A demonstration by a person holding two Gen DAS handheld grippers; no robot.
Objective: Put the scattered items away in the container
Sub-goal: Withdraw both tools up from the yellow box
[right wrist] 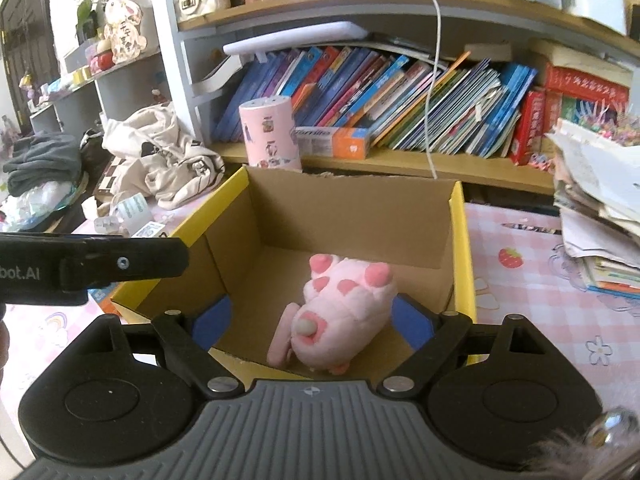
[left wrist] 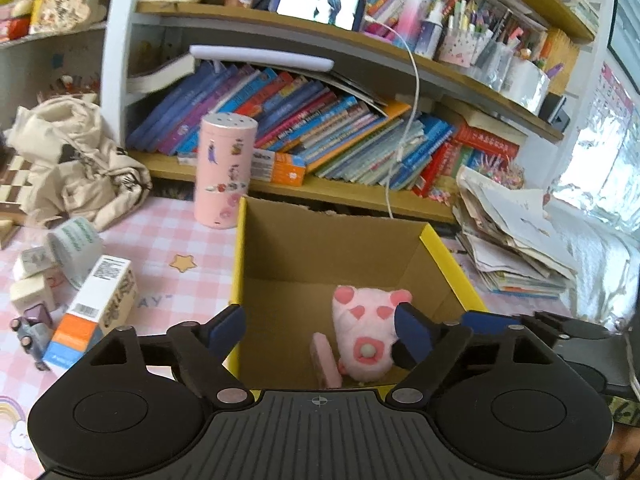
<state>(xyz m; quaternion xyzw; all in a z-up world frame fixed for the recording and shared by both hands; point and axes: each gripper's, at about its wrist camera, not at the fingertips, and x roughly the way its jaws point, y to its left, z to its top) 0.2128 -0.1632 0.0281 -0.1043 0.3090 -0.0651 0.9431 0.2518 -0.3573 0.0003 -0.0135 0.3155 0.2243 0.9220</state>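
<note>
The left gripper [left wrist: 320,336] sits nearest the camera, jaws spread wide and empty, above the near edge of the cardboard box [left wrist: 436,240]. The right gripper [right wrist: 312,322] is likewise wide and empty, just beside it over the same edge. Neither pad touches anything.

A pink plush toy [left wrist: 366,336] lies on the box floor, near side, its long axis running from near to far. It is already stowed.

The remaining loose items lie on the pink checked mat, left of the box:
- an orange-and-white carton [left wrist: 94,312], long axis running near-left to far-right, nearest the left gripper;
- a small toy car [left wrist: 32,336] and white packets [left wrist: 76,248] further left;
- a pink canister [left wrist: 224,172] standing upright at the far-left box corner.

Judgement: the carton is the next likely pick. The left hand is nearer and must swing left, clear of the box wall.
</note>
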